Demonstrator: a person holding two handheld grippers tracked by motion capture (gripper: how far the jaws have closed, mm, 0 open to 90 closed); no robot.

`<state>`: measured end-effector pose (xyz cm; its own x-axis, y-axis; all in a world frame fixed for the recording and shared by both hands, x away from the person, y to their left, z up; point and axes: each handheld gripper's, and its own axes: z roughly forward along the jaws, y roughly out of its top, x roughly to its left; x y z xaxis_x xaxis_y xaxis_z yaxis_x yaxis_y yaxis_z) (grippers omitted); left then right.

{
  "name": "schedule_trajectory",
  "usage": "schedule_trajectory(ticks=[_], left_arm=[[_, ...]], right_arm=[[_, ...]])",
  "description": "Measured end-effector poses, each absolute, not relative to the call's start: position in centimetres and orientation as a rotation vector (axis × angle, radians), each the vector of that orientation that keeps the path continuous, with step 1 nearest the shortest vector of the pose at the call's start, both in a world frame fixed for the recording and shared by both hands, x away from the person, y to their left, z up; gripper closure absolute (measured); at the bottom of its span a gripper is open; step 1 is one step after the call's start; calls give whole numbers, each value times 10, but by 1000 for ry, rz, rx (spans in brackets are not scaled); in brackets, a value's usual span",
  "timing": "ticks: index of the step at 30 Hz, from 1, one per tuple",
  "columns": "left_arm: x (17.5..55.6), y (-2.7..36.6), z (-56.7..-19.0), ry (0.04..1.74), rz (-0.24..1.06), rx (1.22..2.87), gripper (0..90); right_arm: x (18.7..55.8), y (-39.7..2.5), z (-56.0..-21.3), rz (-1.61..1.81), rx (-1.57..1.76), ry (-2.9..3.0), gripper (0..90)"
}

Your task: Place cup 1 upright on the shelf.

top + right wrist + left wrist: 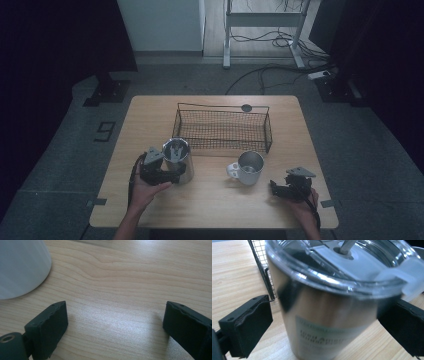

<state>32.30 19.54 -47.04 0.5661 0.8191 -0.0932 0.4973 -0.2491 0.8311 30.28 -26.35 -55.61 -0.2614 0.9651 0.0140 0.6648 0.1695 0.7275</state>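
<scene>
Two grippers work near the table's (150, 107) front edge: the left gripper (170, 172), spread wide, straddles the steel tumbler (178, 159); the right gripper (274, 187) rests spread and empty near the front right corner.

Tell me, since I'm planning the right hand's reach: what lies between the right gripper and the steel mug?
Nothing: bare wooden table separates the right gripper from the steel mug, as the high view shows. The right gripper view agrees, with bare wood between its open fingers.

The left gripper (172, 170) lies low near the table's left front part, held by the left hand (145, 187), and its jaws are spread wide. The right gripper (278, 187) rests near the right front corner in the right hand (305, 202), its jaws also wide apart.
</scene>
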Motion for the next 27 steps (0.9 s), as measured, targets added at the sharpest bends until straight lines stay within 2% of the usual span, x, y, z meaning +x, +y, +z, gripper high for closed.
schedule_trajectory(ticks=[27], left_arm=[[337, 184, -475, 990, 514, 1909, 33]], right_arm=[[303, -264, -556, 873, 1537, 1990, 63]])
